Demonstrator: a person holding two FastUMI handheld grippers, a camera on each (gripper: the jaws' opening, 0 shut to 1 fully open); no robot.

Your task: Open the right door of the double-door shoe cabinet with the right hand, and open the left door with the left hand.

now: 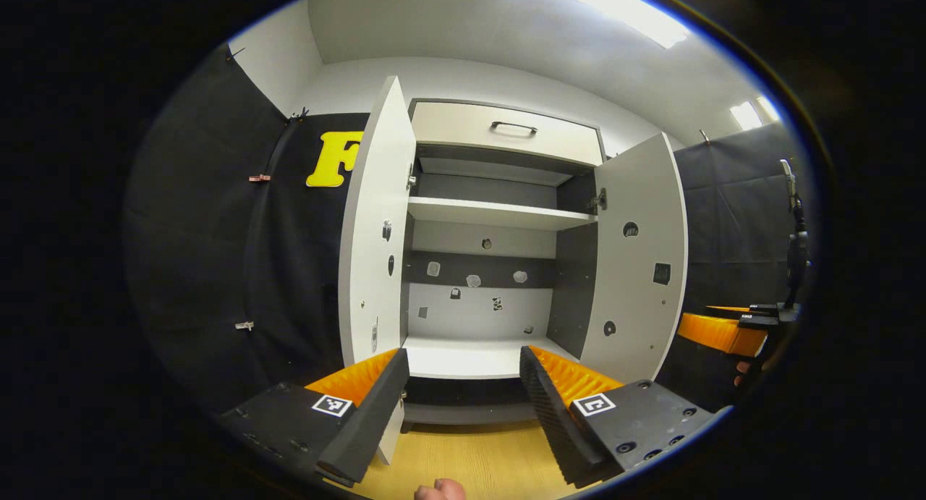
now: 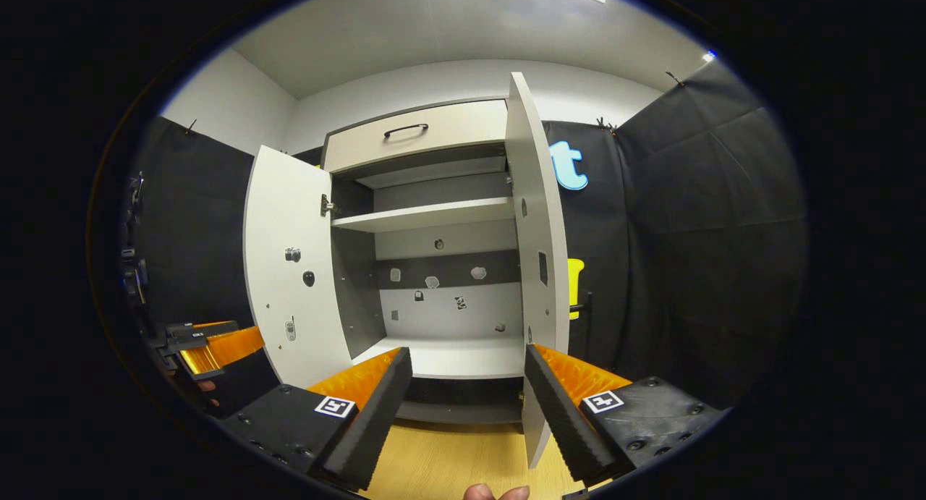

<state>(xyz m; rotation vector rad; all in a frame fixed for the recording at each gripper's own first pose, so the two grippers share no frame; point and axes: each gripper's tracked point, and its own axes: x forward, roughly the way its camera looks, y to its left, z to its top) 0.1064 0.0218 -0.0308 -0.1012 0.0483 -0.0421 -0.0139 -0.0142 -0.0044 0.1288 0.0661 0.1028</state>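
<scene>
Nearest to us in the left gripper view, our left tool (image 1: 463, 384) stands with its jaws spread wide and nothing between them, held over the pale wood-grain floor (image 1: 477, 471). In the right gripper view our right tool (image 2: 466, 388) is likewise spread wide and holds nothing.

Just beyond the fingers come the doors. In the left gripper view the tall white left door (image 1: 372, 239) is swung out toward us, edge-on beside our left finger. The white right door (image 1: 640, 261) hangs open too, its inner face turned to us. The right gripper view mirrors this: the right door is seen edge-on close to our right finger, and the left door shows its inner face.

Farther back, the white-and-grey double-door shoe cabinet (image 1: 506, 134) stands open, with an upper white shelf (image 1: 492, 212), a bottom board and small fittings on the back panel. Above them sits a cream drawer with a dark bar handle (image 1: 514, 127).

We judge both opening steps done, since each door stands well clear of the cabinet front. We are at the release-and-withdraw stage. The next move, as we read it, only calls for drawing both tools straight back without brushing either door's free edge, which lies close to our fingers.
</scene>
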